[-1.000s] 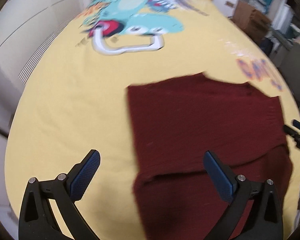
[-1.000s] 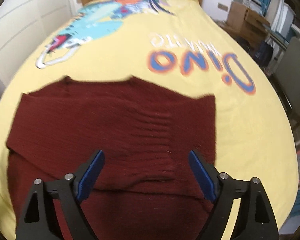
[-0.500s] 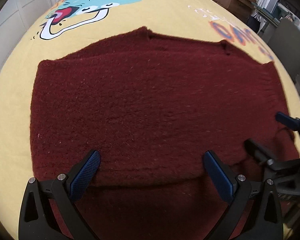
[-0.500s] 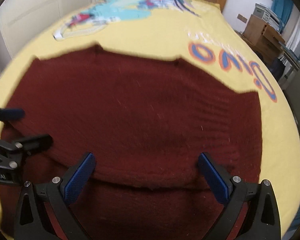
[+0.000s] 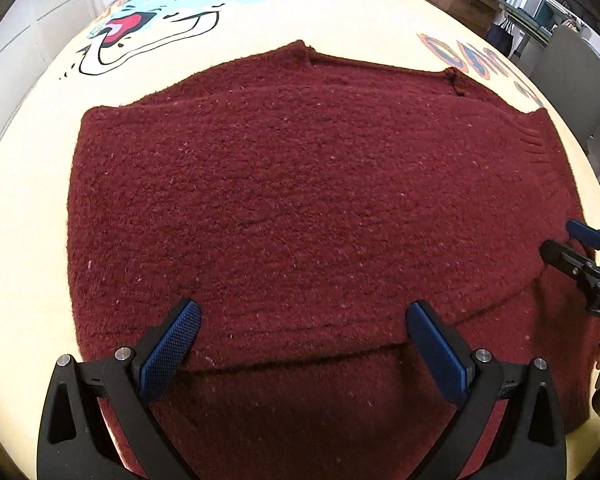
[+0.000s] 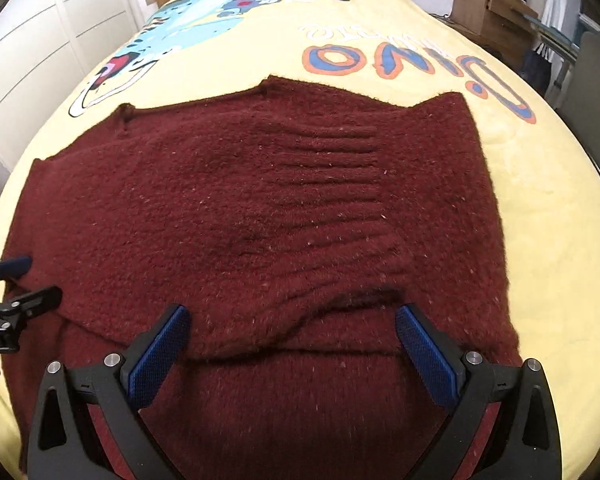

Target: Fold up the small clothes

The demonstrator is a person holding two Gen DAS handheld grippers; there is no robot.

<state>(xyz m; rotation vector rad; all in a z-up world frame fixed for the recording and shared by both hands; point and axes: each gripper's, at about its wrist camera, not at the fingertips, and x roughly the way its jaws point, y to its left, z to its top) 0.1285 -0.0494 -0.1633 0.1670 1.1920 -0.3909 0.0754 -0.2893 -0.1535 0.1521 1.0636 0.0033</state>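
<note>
Dark red knitted wool sweater (image 5: 300, 200) lies flat on the yellow cartoon-print bedspread (image 6: 540, 208), its upper layer doubled over — I judge one fold made. My left gripper (image 5: 300, 336) and right gripper (image 6: 292, 336) hover wide open over the fold edge, gripping nothing. No containers in view.

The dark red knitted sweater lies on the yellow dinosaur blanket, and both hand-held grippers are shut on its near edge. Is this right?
Not quite. The dark red knitted sweater does lie on the yellow dinosaur blanket, but both are open. The left wrist view shows the left hand-held gripper with its fingers spread wide over the folded edge, and the right wrist view shows the right hand-held gripper the same, gripping nothing.
</note>
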